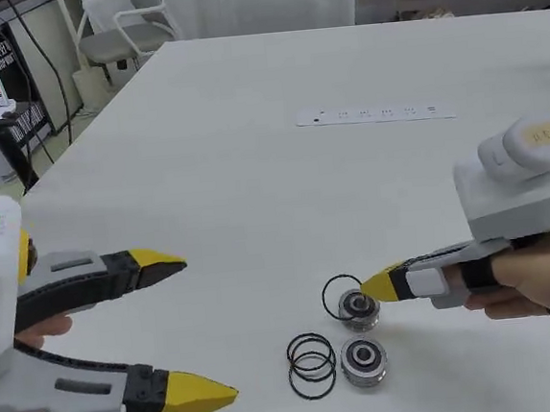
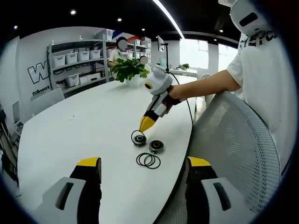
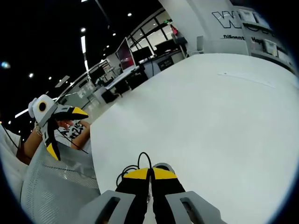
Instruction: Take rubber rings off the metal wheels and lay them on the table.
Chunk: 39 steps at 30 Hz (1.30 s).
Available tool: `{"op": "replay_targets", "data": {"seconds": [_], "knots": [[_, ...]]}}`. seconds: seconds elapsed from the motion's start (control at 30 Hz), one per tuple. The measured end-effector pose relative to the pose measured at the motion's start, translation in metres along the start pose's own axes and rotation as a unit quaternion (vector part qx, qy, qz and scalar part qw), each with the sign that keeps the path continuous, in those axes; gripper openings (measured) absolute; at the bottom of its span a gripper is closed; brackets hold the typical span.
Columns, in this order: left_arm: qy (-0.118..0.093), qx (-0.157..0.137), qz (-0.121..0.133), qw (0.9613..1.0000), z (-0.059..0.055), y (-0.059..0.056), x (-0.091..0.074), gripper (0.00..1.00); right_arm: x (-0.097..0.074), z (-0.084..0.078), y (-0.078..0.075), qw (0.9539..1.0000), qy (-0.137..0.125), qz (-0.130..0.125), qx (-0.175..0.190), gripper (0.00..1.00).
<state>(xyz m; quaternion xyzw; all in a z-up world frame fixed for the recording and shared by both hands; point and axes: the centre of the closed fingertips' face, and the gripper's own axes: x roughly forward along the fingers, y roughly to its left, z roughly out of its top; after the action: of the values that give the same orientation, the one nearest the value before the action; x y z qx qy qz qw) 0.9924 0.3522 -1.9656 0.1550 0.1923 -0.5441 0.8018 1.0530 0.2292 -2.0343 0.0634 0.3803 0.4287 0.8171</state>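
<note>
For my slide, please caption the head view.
Right gripper pinches a rubber ring at a metal wheel; left gripper open.

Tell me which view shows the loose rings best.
Head view: the loose rings lie unobstructed beside the near wheel. The left gripper view shows them small; the right gripper view mostly hides them behind its jaws.
</note>
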Motion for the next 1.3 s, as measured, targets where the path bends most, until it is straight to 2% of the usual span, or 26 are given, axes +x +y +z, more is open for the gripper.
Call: {"op": "replay_targets", "data": {"seconds": [0.17, 0.33, 0.5, 0.6, 0.7, 0.77, 0.83, 1.0, 1.3], "knots": [[-0.006, -0.023, 0.016, 0.9996, -0.010, -0.004, -0.004, 0.72, 0.002, 0.002, 0.009, 0.9999, 0.001, 0.010, -0.013, 0.00], [0.010, -0.037, 0.015, 0.9992, -0.024, -0.008, -0.005, 0.74, 0.006, 0.001, 0.017, 0.9994, 0.009, 0.020, -0.028, 0.00], [0.013, -0.038, 0.017, 0.9991, -0.025, -0.008, -0.003, 0.74, 0.010, -0.004, 0.028, 0.9985, 0.020, 0.032, -0.039, 0.00], [0.003, -0.060, 0.013, 0.9981, -0.024, -0.010, -0.001, 0.74, 0.015, -0.007, 0.034, 0.9975, 0.030, 0.038, -0.051, 0.00], [0.004, -0.069, 0.016, 0.9974, -0.027, -0.007, -0.001, 0.74, 0.020, -0.013, 0.039, 0.9963, 0.042, 0.043, -0.061, 0.00], [0.018, -0.065, 0.019, 0.9975, -0.033, -0.006, 0.000, 0.74, 0.024, -0.021, 0.043, 0.9940, 0.060, 0.045, -0.079, 0.00], [0.023, -0.079, 0.013, 0.9966, -0.035, -0.008, 0.002, 0.74, 0.027, -0.025, 0.045, 0.9928, 0.067, 0.045, -0.089, 0.00], [0.032, -0.081, 0.017, 0.9961, -0.041, -0.005, 0.002, 0.73, 0.033, -0.033, 0.045, 0.9896, 0.085, 0.046, -0.106, 0.00], [0.029, -0.092, 0.017, 0.9952, -0.041, -0.005, 0.001, 0.72, 0.035, -0.038, 0.042, 0.9842, 0.099, 0.029, -0.144, 0.00]]}}
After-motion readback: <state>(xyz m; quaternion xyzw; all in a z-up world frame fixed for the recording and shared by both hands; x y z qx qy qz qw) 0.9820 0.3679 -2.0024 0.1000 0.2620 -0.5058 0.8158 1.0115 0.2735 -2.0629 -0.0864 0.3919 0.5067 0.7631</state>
